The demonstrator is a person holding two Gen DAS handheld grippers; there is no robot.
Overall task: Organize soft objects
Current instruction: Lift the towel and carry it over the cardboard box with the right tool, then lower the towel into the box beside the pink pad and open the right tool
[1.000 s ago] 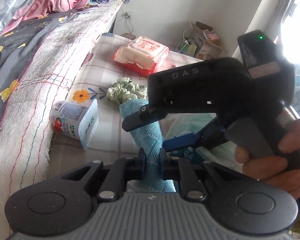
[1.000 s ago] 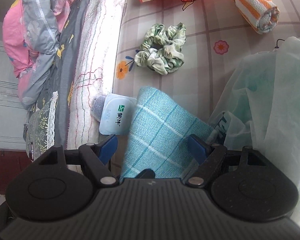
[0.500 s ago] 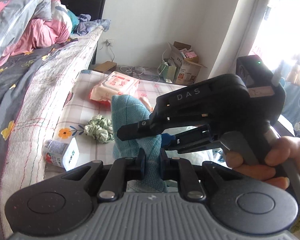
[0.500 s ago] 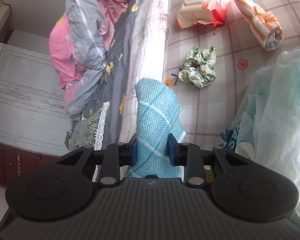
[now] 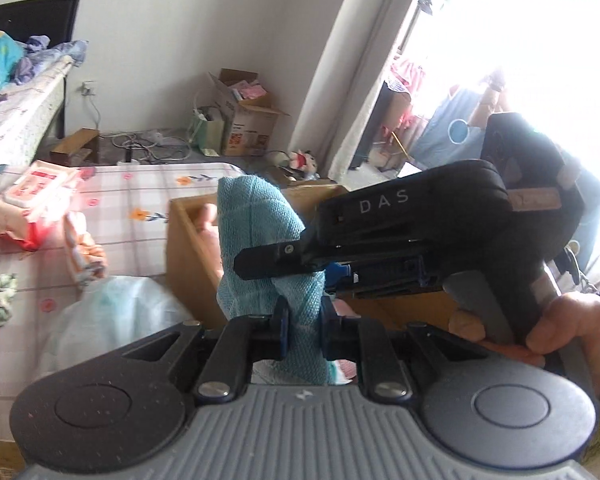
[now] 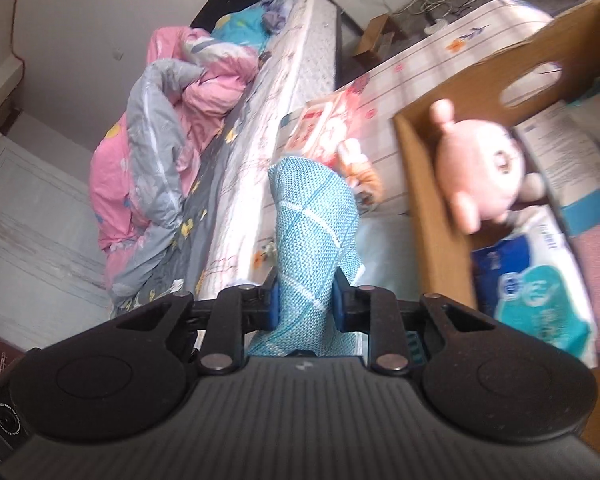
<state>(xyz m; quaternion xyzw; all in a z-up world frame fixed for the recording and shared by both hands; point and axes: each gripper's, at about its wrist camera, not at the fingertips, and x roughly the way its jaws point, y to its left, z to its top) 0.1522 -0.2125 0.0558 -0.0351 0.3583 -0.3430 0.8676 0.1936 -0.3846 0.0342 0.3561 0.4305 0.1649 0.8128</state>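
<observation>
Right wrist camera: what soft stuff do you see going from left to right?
Pink and grey quilt → teal towel → pink plush toy → blue wipes pack

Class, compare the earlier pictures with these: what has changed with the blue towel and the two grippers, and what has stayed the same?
The right gripper, wide open a second ago, has closed on the blue towel and is closing further. Both grippers have lifted it off the mat and carried it toward the cardboard box. The left gripper stayed clamped on it throughout.
</observation>
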